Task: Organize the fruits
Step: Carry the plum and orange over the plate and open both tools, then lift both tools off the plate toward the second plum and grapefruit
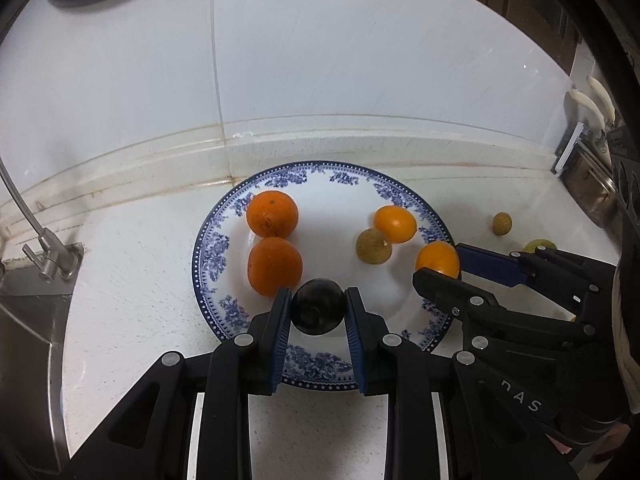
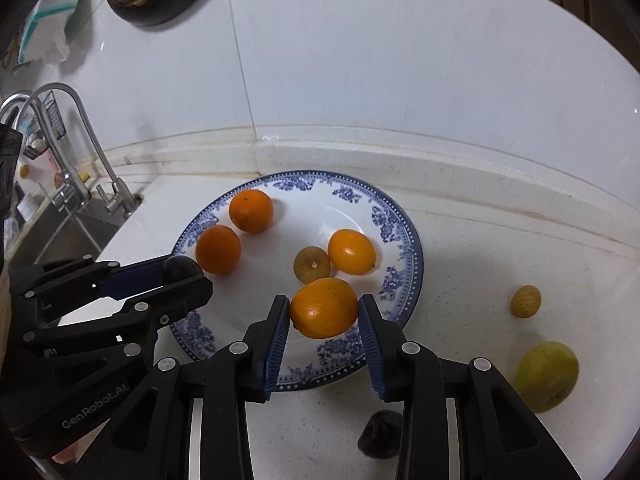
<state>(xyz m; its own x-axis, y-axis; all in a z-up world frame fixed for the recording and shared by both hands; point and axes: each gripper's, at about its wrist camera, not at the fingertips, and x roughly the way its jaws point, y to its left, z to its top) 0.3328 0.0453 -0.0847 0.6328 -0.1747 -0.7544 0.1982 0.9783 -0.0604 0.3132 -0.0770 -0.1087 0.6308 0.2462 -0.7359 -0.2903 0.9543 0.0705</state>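
A blue-and-white plate (image 1: 404, 196) (image 2: 404, 236) on the white counter holds two oranges (image 1: 272, 214) (image 1: 275, 266), a yellow-orange citrus (image 1: 395, 224) and a small tan fruit (image 1: 373, 246). My left gripper (image 1: 318, 312) is shut on a dark plum (image 1: 318, 306) over the plate's near side; it also shows in the right wrist view (image 2: 182, 276). My right gripper (image 2: 324, 312) is shut on an orange citrus (image 2: 324, 307) above the plate's near rim; it also shows in the left wrist view (image 1: 438, 260).
Off the plate to the right lie a small tan fruit (image 2: 525, 301), a green fruit (image 2: 546, 376) and a dark fruit (image 2: 380, 434) near the front. A sink with a faucet (image 2: 86, 144) is at the left. A knife block (image 1: 588, 168) stands at the right.
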